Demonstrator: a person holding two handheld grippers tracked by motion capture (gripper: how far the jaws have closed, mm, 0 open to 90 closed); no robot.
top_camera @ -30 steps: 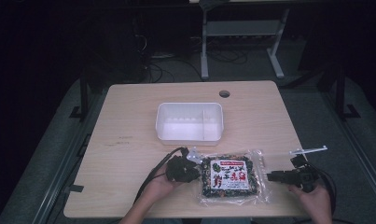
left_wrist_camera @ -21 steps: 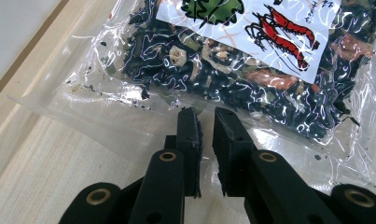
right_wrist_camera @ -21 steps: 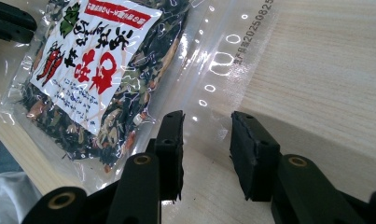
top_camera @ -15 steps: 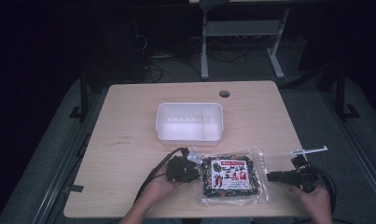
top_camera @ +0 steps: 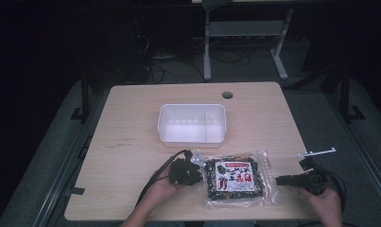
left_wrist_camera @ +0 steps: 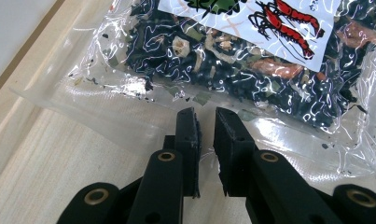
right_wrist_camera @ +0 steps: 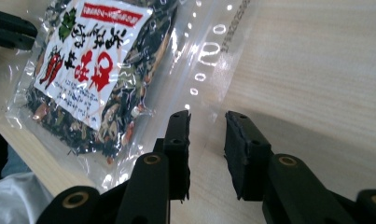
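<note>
A clear bag of dark dried food point(top_camera: 235, 178) with a white and red label lies flat at the table's near edge. My left gripper point(top_camera: 199, 168) is at the bag's left side. In the left gripper view the gripper point(left_wrist_camera: 205, 112) is open by a narrow gap, and its jaws stand over the clear edge of the bag point(left_wrist_camera: 232, 60). My right gripper point(top_camera: 279, 180) points at the bag's right end. In the right gripper view the gripper point(right_wrist_camera: 207, 116) is open, one jaw over the clear sealed strip of the bag point(right_wrist_camera: 97, 70) and the other over bare wood.
A white plastic container point(top_camera: 192, 123) with a divider sits mid-table, behind the bag. The wooden table point(top_camera: 131, 142) has a cable hole point(top_camera: 227, 94) at the back. Dark floor, cables and a metal stand lie beyond it.
</note>
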